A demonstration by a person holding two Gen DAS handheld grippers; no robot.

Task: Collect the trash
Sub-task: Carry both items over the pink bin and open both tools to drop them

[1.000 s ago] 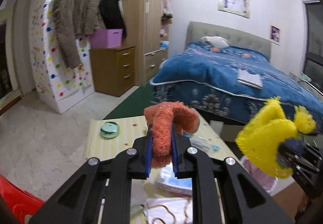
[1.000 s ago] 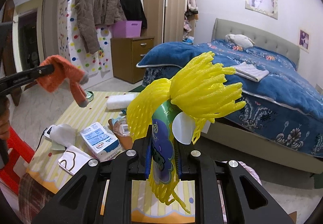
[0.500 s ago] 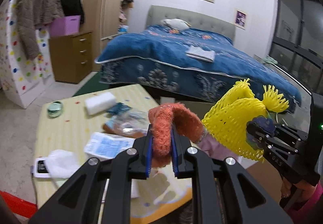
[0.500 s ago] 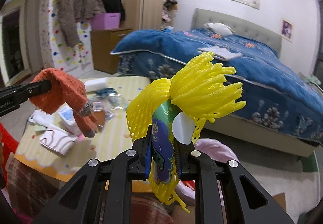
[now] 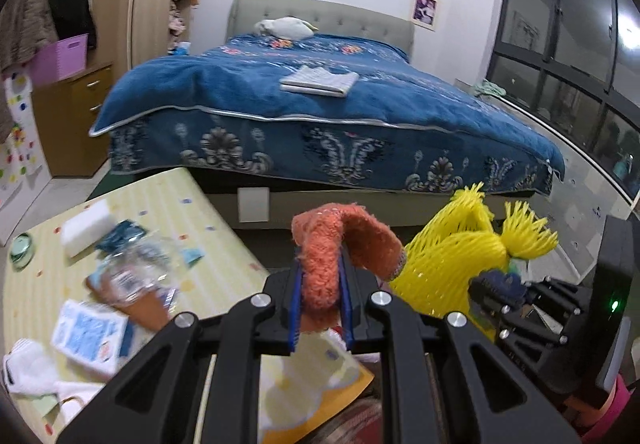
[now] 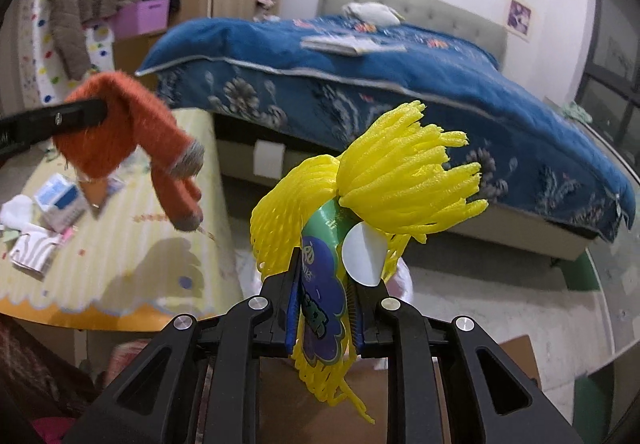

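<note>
While each tool point(image 5: 320, 308) point(image 6: 324, 308) grips trash, litter strews the yellow table point(image 5: 224, 212) beside a blue bed point(image 5: 320, 112).

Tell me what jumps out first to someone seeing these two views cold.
The bright yellow foam net, bunched with a green and blue wrapper, is pinched in the right gripper in the foreground. Next comes the fuzzy orange glove, clamped in the left gripper and dangling above the yellow-clothed table. Behind both lies the big bed with its blue cover, filling the middle of the room.
</note>
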